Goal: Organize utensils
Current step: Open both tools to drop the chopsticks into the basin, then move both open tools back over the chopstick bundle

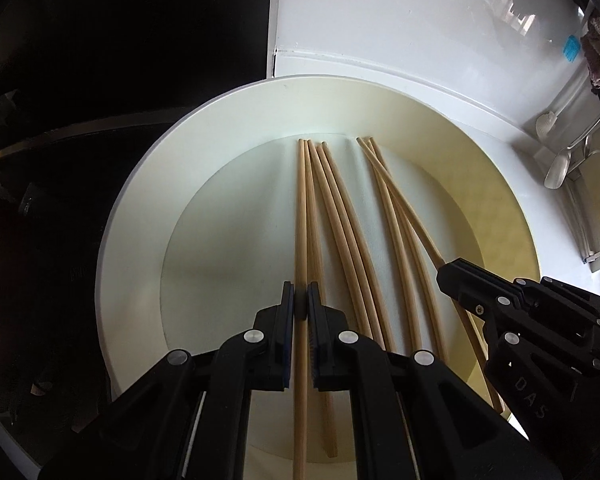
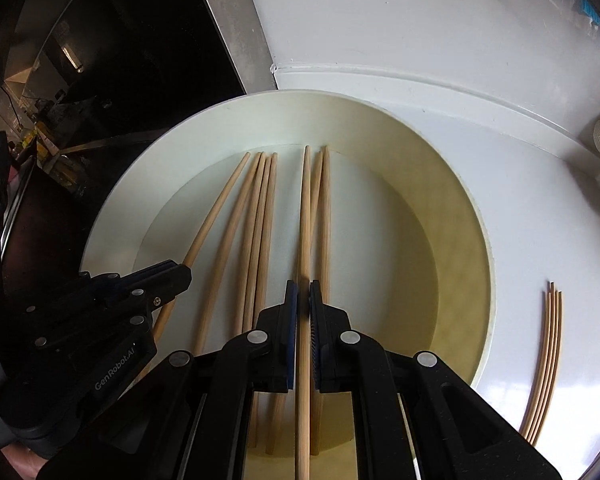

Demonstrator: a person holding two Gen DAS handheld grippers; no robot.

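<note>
Already each tool was clamped on a single chopstick: the left tool point(image 1: 299, 308) gripped the leftmost stick, the right tool point(image 2: 303, 306) one nearer the middle, both poised over the cream plate point(image 2: 452, 184). Ahead of and beside them, the remaining chopsticks point(image 1: 340, 232) lay loosely fanned in the plate's well. Well off to the right tool's right, a tidy bundle point(image 2: 548, 360) rested on the white surface point(image 2: 520, 184), so sorting looked begun, with most sticks left.

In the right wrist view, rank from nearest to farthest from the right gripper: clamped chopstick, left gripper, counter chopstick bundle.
1. Wooden clamped chopstick, between the right gripper pads.
2. Black left gripper, left, over the cream round tray.
3. Thin wooden chopstick bundle, far right on the white counter.
</note>
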